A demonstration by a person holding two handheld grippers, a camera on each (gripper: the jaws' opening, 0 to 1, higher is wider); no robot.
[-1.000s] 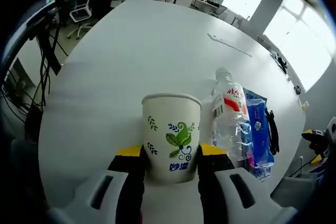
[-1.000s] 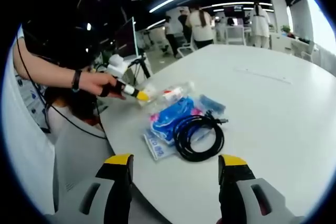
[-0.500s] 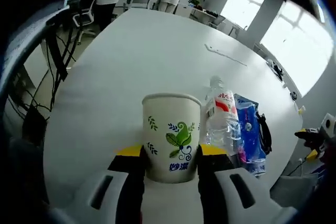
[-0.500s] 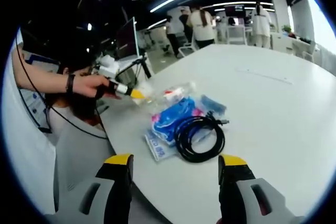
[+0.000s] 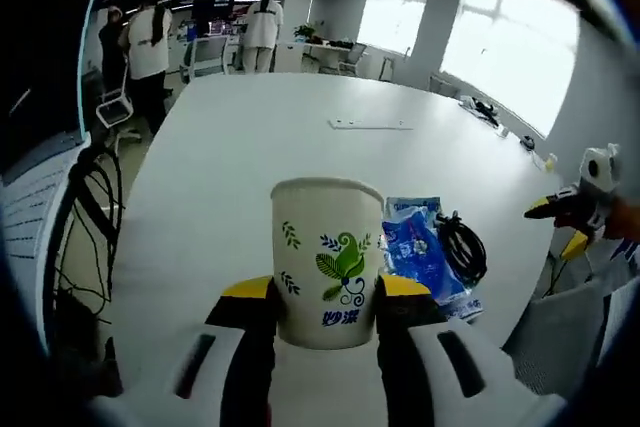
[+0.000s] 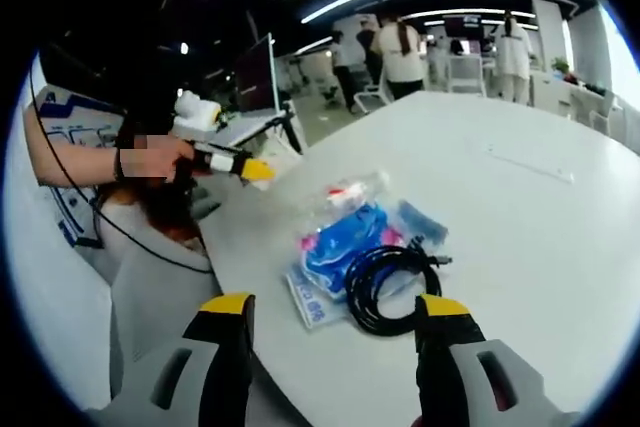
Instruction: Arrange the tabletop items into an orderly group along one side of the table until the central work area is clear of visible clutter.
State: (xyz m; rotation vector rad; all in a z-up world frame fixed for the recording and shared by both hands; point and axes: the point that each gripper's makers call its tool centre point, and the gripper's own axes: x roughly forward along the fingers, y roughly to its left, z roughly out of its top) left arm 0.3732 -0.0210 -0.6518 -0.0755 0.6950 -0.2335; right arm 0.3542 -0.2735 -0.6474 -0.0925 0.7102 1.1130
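Observation:
My left gripper (image 5: pixel 327 292) is shut on a white paper cup (image 5: pixel 327 247) with a green leaf print, held upright above the white table (image 5: pixel 230 177). To the cup's right lie a blue packet (image 5: pixel 420 257) and a coiled black cable (image 5: pixel 462 247). Further right, off the table edge, my right gripper (image 5: pixel 570 209) shows. In the right gripper view its yellow-tipped jaws (image 6: pixel 335 347) stand open with nothing between them, short of the packet (image 6: pixel 335 252), the cable (image 6: pixel 390 287) and a clear bottle (image 6: pixel 340 192) lying behind. A hand holds the left gripper (image 6: pixel 240 167) off the table's left edge.
A thin white strip (image 5: pixel 370 125) lies further along the table, seen also in the right gripper view (image 6: pixel 520 159). People and office chairs stand past the far end. Dark cables (image 5: pixel 90 207) hang off the table's left side.
The left gripper has carried the cup away from the bottle and packet, out past the table edge; its view has swung round. The right gripper has hardly moved.

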